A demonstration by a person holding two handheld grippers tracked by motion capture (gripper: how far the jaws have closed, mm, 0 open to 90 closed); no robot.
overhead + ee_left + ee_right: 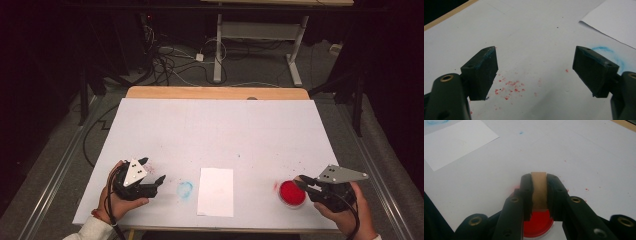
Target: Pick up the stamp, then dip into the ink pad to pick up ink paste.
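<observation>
Left hand-held gripper [152, 176], black with a grey three-cornered plate on top, sits low over the near left part of the white-covered tabletop [215, 130], gripped by the person's left hand [116, 200], and its two jaws stand wide apart with nothing between them. From the left gripper view, that gripper [535, 71] frames a scatter of small red specks [510, 88] on the white surface between its jaws, and a smudged light-blue ring stain [610, 53] lies beside its right-side jaw; the inner edges of the jaw pads carry a faint blue tint. Right hand-held gripper [304, 183], also black with a grey plate, is held by the person's right hand [352, 212] at the near right of the tabletop, its jaw tips reaching over the edge of a round, shallow red dish with a pale rim [292, 193]. In the right gripper view, this gripper [539, 192] has its jaws closed tight on a flat tan strip, like cardboard or wood [539, 190], which stands up between them above the red dish [536, 226] directly below. Between the two grippers, a plain white rectangular sheet of paper [215, 191] lies flat near the front edge of the tabletop, just to the right of the blue ring stain [185, 189] and well apart from the red dish. A faint red smear marks the surface just left of the dish.
</observation>
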